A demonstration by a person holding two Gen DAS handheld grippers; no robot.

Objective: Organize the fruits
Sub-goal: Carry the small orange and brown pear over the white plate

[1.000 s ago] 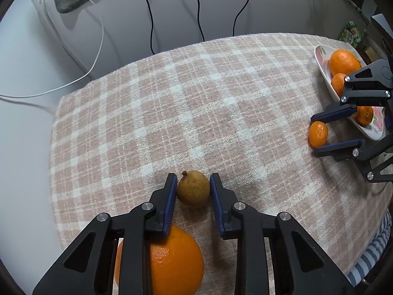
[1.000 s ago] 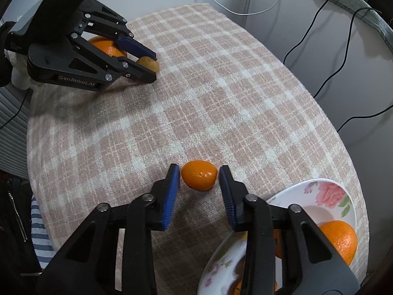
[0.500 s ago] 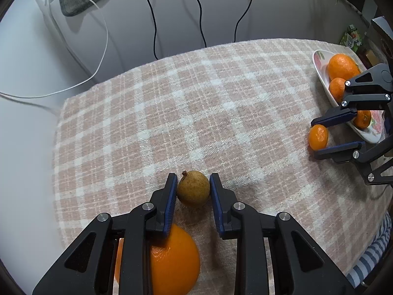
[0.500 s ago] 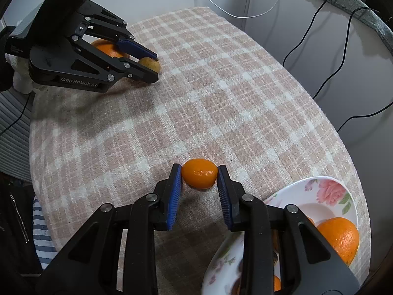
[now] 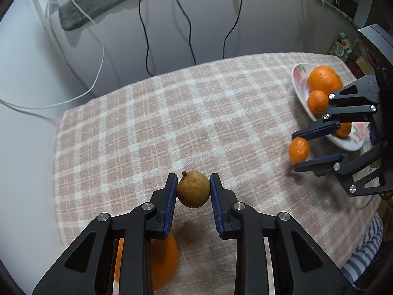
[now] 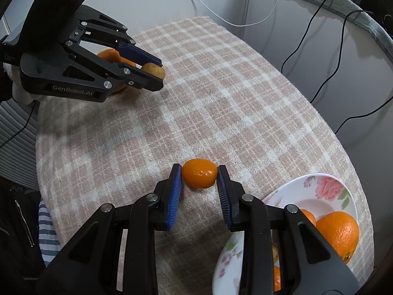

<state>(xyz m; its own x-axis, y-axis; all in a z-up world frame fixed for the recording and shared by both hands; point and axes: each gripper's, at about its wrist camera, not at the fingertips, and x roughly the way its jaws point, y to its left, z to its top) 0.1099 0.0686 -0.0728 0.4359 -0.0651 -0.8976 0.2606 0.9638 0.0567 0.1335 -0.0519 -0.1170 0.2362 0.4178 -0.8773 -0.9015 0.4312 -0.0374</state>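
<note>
Left gripper (image 5: 193,189) has risen, clamping the brown fruit (image 5: 193,188) lower centre; right gripper (image 6: 199,176) clamps the kumquat (image 6: 199,176) beside the plate (image 6: 326,189) for transfer.

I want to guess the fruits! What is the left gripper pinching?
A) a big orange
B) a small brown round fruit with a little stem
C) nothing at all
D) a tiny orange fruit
B: the left gripper has its blue pads pressed on both sides of a small brown fruit; the big orange lies beneath it on the cloth.
</note>
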